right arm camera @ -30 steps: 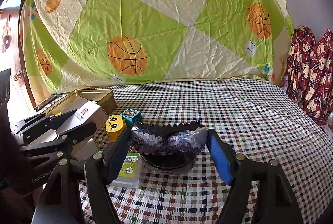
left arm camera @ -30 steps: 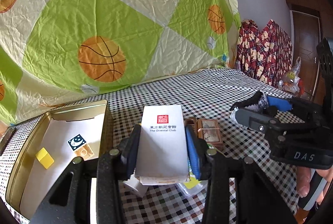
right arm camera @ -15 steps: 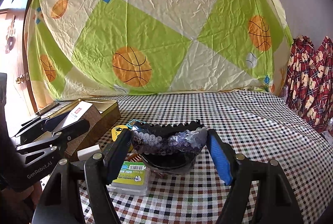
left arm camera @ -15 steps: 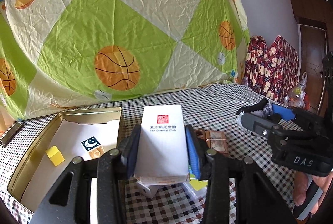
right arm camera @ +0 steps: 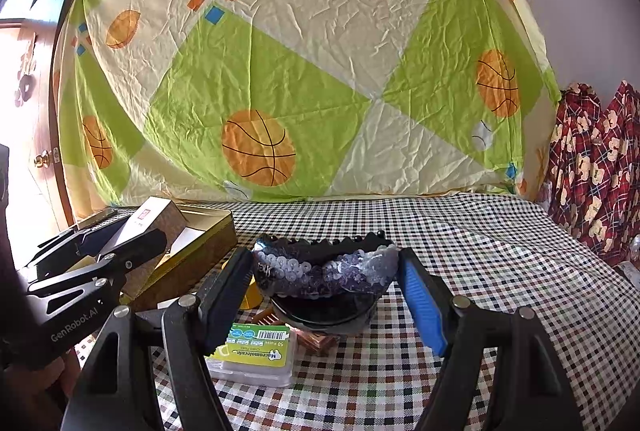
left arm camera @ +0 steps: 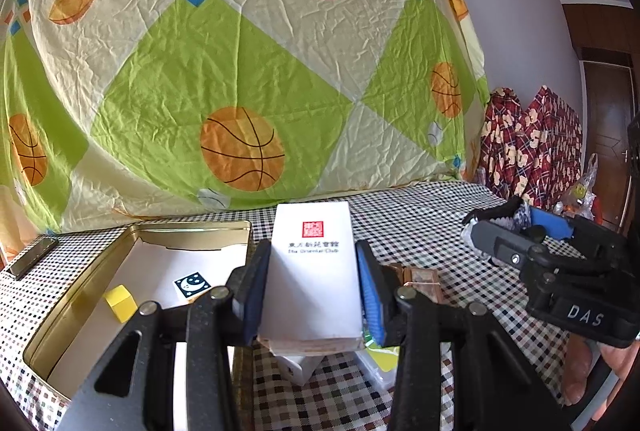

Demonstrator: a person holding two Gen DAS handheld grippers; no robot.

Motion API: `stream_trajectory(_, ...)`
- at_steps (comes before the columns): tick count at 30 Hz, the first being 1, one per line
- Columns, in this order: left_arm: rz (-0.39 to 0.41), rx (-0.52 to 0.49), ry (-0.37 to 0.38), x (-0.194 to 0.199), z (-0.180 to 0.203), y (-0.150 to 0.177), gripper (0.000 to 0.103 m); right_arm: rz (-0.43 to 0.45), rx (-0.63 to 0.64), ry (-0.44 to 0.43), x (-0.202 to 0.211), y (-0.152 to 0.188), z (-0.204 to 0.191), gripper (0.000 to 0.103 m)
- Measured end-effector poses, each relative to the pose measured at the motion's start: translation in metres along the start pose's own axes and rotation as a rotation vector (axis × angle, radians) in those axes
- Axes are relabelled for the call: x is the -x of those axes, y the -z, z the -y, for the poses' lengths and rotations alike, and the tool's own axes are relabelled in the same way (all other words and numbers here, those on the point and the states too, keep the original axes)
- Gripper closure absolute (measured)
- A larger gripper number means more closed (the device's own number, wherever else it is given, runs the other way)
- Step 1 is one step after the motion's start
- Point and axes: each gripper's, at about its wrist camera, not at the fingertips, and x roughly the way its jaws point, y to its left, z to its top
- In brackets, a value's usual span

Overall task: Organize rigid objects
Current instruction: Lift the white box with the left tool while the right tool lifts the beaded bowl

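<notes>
A: Left gripper [left arm camera: 314, 287] clamped on a white box [left arm camera: 314, 271], held above the checkered counter [left arm camera: 420, 215], just right of the gold tin [left arm camera: 132, 243].

B: Already in the tin: a yellow cube [left arm camera: 119, 303] and a moon-print block [left arm camera: 192, 283]. Box not yet in.

A: Right gripper [right arm camera: 320, 301] closed on a sequined hair clip [right arm camera: 326, 269], fingers [right arm camera: 420, 305] pressing both ends, lifted clear of the counter.

B: Left on the counter: a plastic case with a green label [right arm camera: 256, 353], a small copper-brown box [left arm camera: 418, 279], something yellow [right arm camera: 252, 295] partly hidden beside the tin.

A: Roughly early to midway, judging by two items stowed, two in hand, several waiting.

B: Likely next: box down into the tin's free space, then the clip.
</notes>
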Motion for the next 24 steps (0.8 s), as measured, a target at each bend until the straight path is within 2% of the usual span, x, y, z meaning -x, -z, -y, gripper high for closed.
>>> stream_trajectory(9, 0.025, 0.004, -0.03, 0.006, -0.002, -0.001, 0.062, 0.088, 0.027, -0.03, 0.013, -0.002, -0.012, 0.028)
stream_trajectory(24, 0.102, 0.026, -0.087, 0.023, -0.01, -0.003, 0.062, 0.114, 0.031, -0.038, 0.015, -0.003, -0.019, 0.028)
